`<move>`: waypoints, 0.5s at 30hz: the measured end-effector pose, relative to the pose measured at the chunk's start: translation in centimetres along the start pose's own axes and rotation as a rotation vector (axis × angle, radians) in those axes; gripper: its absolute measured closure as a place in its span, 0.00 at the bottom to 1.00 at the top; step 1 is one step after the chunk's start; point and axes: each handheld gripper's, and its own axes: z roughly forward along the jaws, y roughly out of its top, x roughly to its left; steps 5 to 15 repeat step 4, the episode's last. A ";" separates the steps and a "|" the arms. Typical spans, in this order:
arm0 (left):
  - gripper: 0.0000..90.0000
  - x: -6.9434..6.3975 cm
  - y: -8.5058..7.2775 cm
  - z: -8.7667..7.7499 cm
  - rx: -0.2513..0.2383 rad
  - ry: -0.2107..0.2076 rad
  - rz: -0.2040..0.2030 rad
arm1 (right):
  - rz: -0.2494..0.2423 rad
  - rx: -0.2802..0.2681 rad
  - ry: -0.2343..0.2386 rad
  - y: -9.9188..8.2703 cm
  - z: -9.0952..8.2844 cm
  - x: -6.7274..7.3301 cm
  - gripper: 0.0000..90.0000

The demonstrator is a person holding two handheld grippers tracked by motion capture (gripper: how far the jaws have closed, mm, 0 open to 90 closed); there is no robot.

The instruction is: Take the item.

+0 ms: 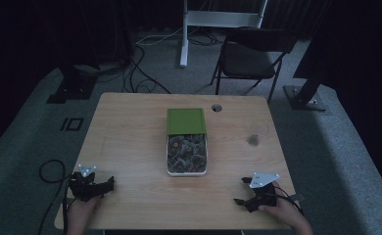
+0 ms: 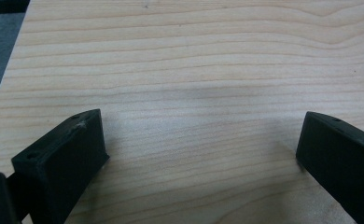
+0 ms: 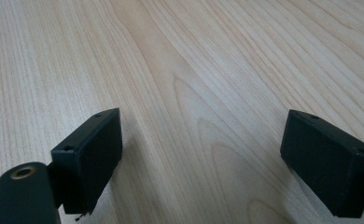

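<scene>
On table (image 1: 130, 147): one box (image 1: 186, 154), one green lid (image 1: 186, 121), two open grippers.

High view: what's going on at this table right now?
A person sits at the wooden table with a gripper in each hand. The left gripper and the right gripper both rest near the table's near corners, jaws wide open with nothing between them. In the middle stands a white box filled with small mixed pieces, too dim to identify, its green lid slid back over the far end. Neither gripper touches the box.
</scene>
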 end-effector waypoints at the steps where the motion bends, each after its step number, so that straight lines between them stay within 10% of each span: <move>1: 0.02 -0.1 -0.1 -0.1 0.001 0.008 -0.006 | 0.000 0.000 0.000 0.0 0.0 0.0 0.14; 15: 0.02 -0.1 -0.1 -0.1 0.000 0.010 -0.010 | 0.000 0.000 0.000 0.0 0.0 0.0 0.14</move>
